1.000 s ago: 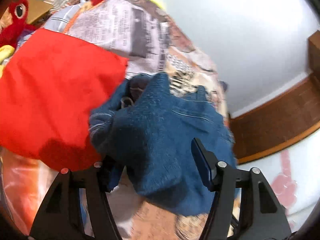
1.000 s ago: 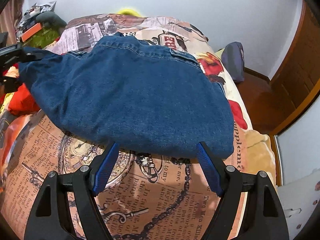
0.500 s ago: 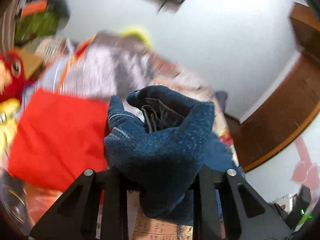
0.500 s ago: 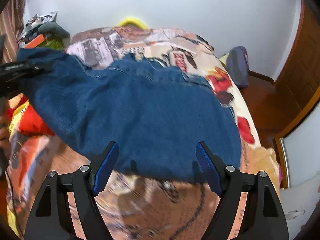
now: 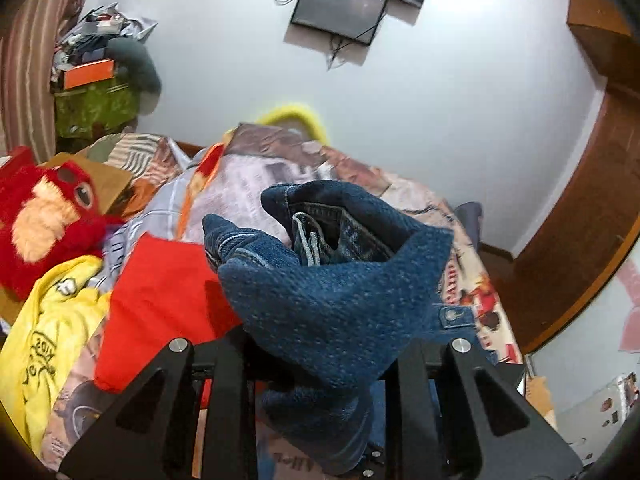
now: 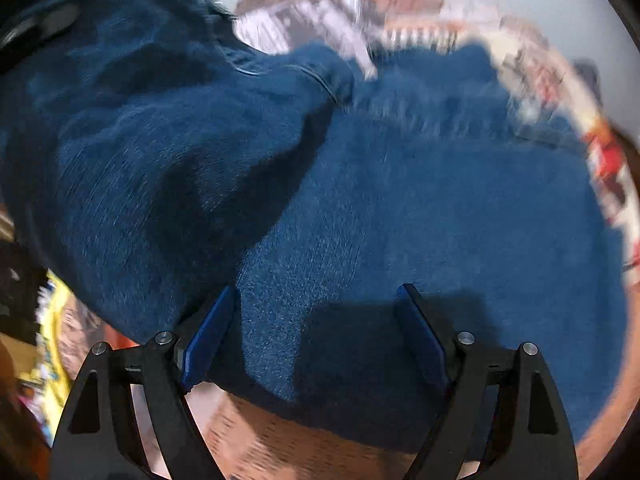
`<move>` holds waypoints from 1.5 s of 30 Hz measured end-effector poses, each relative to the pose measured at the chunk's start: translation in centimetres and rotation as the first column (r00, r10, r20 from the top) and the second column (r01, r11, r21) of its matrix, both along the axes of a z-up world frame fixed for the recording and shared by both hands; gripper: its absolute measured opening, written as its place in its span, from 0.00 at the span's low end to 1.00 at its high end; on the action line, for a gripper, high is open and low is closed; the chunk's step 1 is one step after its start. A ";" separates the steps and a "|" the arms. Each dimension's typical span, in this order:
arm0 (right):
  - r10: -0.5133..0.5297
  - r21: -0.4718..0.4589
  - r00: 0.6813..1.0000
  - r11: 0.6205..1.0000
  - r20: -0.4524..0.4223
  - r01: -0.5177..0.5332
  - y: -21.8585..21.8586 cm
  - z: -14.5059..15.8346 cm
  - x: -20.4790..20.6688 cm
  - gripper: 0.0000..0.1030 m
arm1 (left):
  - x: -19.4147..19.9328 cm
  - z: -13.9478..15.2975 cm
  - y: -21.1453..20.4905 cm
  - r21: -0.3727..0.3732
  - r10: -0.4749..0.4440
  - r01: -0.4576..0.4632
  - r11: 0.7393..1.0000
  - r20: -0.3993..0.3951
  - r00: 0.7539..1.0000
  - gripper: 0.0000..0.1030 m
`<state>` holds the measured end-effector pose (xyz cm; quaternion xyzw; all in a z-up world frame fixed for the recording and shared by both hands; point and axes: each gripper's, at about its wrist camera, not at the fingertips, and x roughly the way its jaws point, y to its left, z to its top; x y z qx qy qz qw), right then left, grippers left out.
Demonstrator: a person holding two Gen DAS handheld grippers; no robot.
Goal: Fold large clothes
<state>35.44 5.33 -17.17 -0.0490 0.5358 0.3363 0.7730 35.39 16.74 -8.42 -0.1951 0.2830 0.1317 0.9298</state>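
1. Jeans (image 5: 332, 300) bunched up over the bed (image 5: 460, 272), pinched tight in left gripper (image 5: 320, 364), tipped a little down.
2. Right gripper (image 6: 316, 336) pointed steeply down at jeans, jaws wide and opening, gripping nothing.

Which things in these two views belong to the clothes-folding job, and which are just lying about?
Belonging to the job:
- blue jeans
- left tool, shut on the jeans
- right tool, jaws opening over the denim

Lying about:
- red cloth
- yellow shirt
- red plush toy
- wall screen
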 end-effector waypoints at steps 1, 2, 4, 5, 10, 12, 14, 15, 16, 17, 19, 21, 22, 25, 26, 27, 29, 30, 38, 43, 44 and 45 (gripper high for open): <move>-0.003 -0.002 1.000 1.000 -0.004 0.003 -0.1 -0.1 0.1 0.79 | 0.1 -0.4 0.1 0.001 0.004 -0.004 1.000 -0.003 1.000 0.21; 0.010 -0.003 1.000 1.000 -0.006 -0.010 -0.2 0.0 0.1 0.79 | 0.2 -0.5 0.1 -0.002 0.003 -0.003 1.000 -0.004 1.000 0.21; 0.025 -0.003 1.000 1.000 -0.013 -0.025 -1.0 0.5 0.1 0.78 | 0.8 -0.4 -0.2 -0.009 -0.010 0.010 1.000 0.002 1.000 0.21; 0.011 -0.006 1.000 1.000 -0.003 -0.011 -2.1 1.1 0.1 0.78 | 1.2 0.0 -0.9 -0.003 -0.023 0.023 1.000 0.006 1.000 0.20; -0.134 0.006 0.985 0.991 0.107 0.134 -9.0 4.2 -0.1 0.79 | 3.3 1.8 -6.9 0.043 -0.144 0.142 0.989 0.045 0.989 0.20; -0.229 0.032 0.963 0.973 0.140 0.227 -13.0 5.4 -0.4 0.79 | 4.4 1.9 -10.8 0.055 -0.223 0.220 0.974 0.051 0.974 0.20; -0.287 0.059 0.946 0.958 0.149 0.281 -15.6 6.4 -0.9 0.79 | 5.6 1.2 -15.0 0.067 -0.314 0.311 0.948 0.036 0.949 0.20; -0.318 0.063 0.935 0.948 0.160 0.312 -17.5 6.8 -1.2 0.79 | 6.0 0.6 -17.0 0.079 -0.357 0.355 0.932 0.023 0.934 0.20; -0.333 0.057 0.927 0.943 0.170 0.328 -18.4 7.2 -1.0 0.79 | 6.4 -0.3 -19.0 0.088 -0.401 0.400 0.912 -0.004 0.916 0.20; -0.352 0.040 0.916 0.936 0.190 0.351 -19.9 7.4 -1.3 0.79 | 6.6 -1.5 -21.1 0.100 -0.447 0.449 0.888 -0.042 0.894 0.20; -0.389 -0.004 0.894 0.917 0.223 0.400 -22.1 7.7 -1.7 0.79 | 6.6 -3.8 -23.8 0.121 -0.515 0.524 0.843 -0.100 0.851 0.20; -0.422 -0.026 0.878 0.898 0.225 0.438 -24.2 7.3 -1.9 0.79 | 6.6 -6.5 -25.4 0.090 -0.569 0.590 0.803 -0.184 0.802 0.20; -0.436 -0.033 0.874 0.891 0.214 0.452 -25.0 6.8 -1.9 0.79 | 6.5 -7.7 -25.6 0.062 -0.587 0.611 0.789 -0.214 0.781 0.20; -0.463 -0.053 0.866 0.876 0.188 0.479 -27.0 5.6 -2.5 0.79 | 6.0 -10.4 -25.9 -0.015 -0.634 0.658 0.753 -0.284 0.719 0.20; -0.467 -0.059 0.865 0.873 0.182 0.484 -27.3 5.3 -2.5 0.79 | 5.7 -10.8 -25.9 -0.026 -0.644 0.667 0.744 -0.291 0.707 0.20; -0.471 -0.062 0.864 0.871 0.175 0.487 -27.5 4.8 -2.5 0.79 | 5.3 -10.8 -25.8 -0.027 -0.652 0.675 0.737 -0.291 0.700 0.21; -0.475 -0.060 0.864 0.870 0.167 0.490 -27.8 4.6 -2.8 0.79 | 4.8 -10.2 -26.0 -0.021 -0.660 0.688 0.725 -0.305 0.687 0.28; -0.478 -0.057 0.863 0.869 0.165 0.492 -28.2 4.5 -2.7 0.79 | 4.4 -9.8 -25.9 -0.022 -0.664 0.694 0.720 -0.312 0.679 0.31; -0.460 0.032 0.869 0.886 0.182 0.463 -27.5 7.1 -4.9 0.79 | -0.5 -3.0 -24.2 0.145 -0.655 0.695 0.704 -0.245 0.715 0.69; -0.390 0.085 0.886 0.920 0.250 0.382 -24.1 9.8 -4.9 0.79 | -1.1 0.1 -19.3 0.249 -0.542 0.572 0.782 -0.183 0.820 0.86; -0.375 0.093 0.890 0.927 0.259 0.364 -23.3 10.1 -4.8 0.79 | -0.9 0.1 -18.4 0.256 -0.519 0.551 0.794 -0.185 0.834 0.86; -0.354 0.104 0.896 0.935 0.268 0.339 -22.2 10.5 -4.5 0.79 | -0.6 0.0 -17.5 0.261 -0.497 0.533 0.805 -0.193 0.846 0.86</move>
